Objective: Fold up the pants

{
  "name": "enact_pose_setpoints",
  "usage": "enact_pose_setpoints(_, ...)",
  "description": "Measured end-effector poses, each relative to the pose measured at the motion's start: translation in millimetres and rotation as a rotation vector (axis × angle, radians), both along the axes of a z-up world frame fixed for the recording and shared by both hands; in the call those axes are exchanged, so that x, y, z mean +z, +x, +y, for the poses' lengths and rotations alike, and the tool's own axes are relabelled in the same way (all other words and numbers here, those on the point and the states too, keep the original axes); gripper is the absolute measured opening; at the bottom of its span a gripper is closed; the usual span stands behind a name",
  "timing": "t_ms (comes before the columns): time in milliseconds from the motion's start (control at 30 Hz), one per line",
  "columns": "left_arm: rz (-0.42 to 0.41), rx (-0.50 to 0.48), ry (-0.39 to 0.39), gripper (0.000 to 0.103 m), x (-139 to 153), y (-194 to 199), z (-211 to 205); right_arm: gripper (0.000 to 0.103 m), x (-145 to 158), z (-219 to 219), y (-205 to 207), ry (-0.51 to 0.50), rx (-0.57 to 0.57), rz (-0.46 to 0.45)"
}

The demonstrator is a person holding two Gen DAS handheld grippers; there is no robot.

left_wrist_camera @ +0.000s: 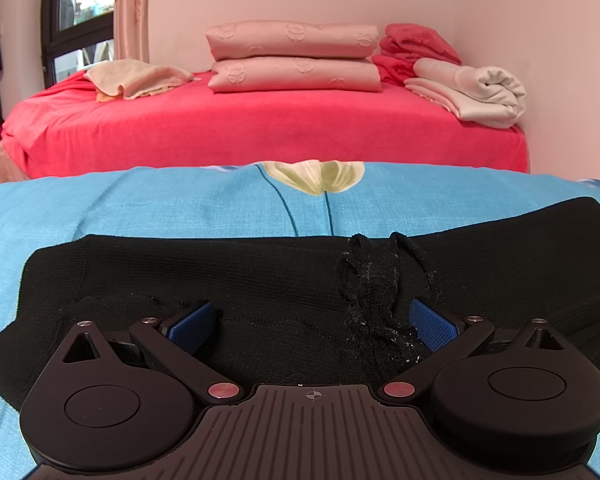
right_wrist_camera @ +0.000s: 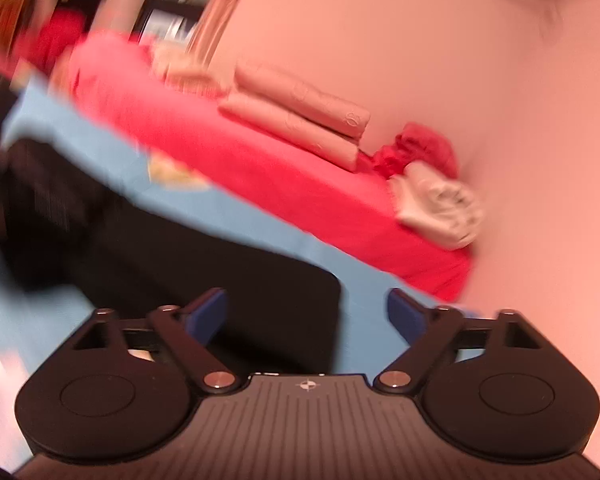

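In the left wrist view the pants point(left_wrist_camera: 228, 276) lie across the lower middle of the frame on a sheet point(left_wrist_camera: 140, 204). The left gripper point(left_wrist_camera: 312, 324) sits at the bottom, over the pants. Behind the sheet, mid-frame, is a bed point(left_wrist_camera: 260, 128). On it, two stacked pillows point(left_wrist_camera: 294, 58) sit at centre, a towel point(left_wrist_camera: 136, 78) to their left, and folded bedding point(left_wrist_camera: 468, 88) to their right.

Bare blue sheet point(left_wrist_camera: 160, 208) lies beyond the pants point(left_wrist_camera: 260, 280), unobstructed.
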State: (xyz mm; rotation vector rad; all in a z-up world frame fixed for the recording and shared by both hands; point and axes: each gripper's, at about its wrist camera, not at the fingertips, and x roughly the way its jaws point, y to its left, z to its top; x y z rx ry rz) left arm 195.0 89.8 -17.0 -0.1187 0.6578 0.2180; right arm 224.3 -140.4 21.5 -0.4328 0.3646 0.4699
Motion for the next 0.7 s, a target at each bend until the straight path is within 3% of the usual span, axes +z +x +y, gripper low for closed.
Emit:
enact_pose_setpoints(33,0.000,0.000,0.000,0.103,0.0,0.2,0.0,0.065,3.6,3.0,13.1,0.053,0.002,0.044)
enact_pose_setpoints(100,0.000,0.000,0.000,0.103,-0.1,0.2,0.0,0.059,1.4,13.1,35.6,0.119,-0.007,0.115)
enact_pose_setpoints(200,0.000,0.000,-0.001,0.103,0.0,0.0,-0.1,0.060,-18.9,24.1,58.6,0.147,-0.016,0.222)
enact_pose_setpoints(233,0.000,0.000,-0.001,0.103,0.0,0.1,-0.1,0.060,-32.1,28.8,65.2,0.111,-0.013,0.277)
enact_pose_setpoints(267,0.000,-0.001,0.000,0.103,-0.2,-0.1,-0.4,0.061,-43.5,33.1,63.9,0.066,-0.010,0.268)
enact_pose_setpoints(333,0.000,-0.001,-0.004,0.103,-0.2,0.0,0.2,0.060,-38.4,34.1,53.9,0.059,-0.014,0.238)
enact_pose_setpoints(400,0.001,0.000,-0.007,0.103,-0.4,0.2,0.4,0.060,-26.3,30.6,49.0,0.110,-0.030,0.229)
enact_pose_setpoints(500,0.003,0.000,-0.010,0.103,0.2,0.1,1.0,0.068,-21.2,28.1,42.9,0.163,0.000,0.227)
enact_pose_setpoints(567,0.012,-0.005,-0.029,0.103,3.6,-1.3,4.0,0.069,-37.9,37.6,46.6,0.076,0.010,0.287)
enact_pose_setpoints(633,0.012,-0.031,-0.068,0.103,15.4,-9.0,9.3,0.069,-38.0,40.5,38.0,0.037,0.032,0.229)
enact_pose_setpoints(700,-0.005,-0.064,-0.110,0.103,31.5,-22.3,14.3,0.069,-27.6,40.6,36.5,0.025,0.042,0.232)
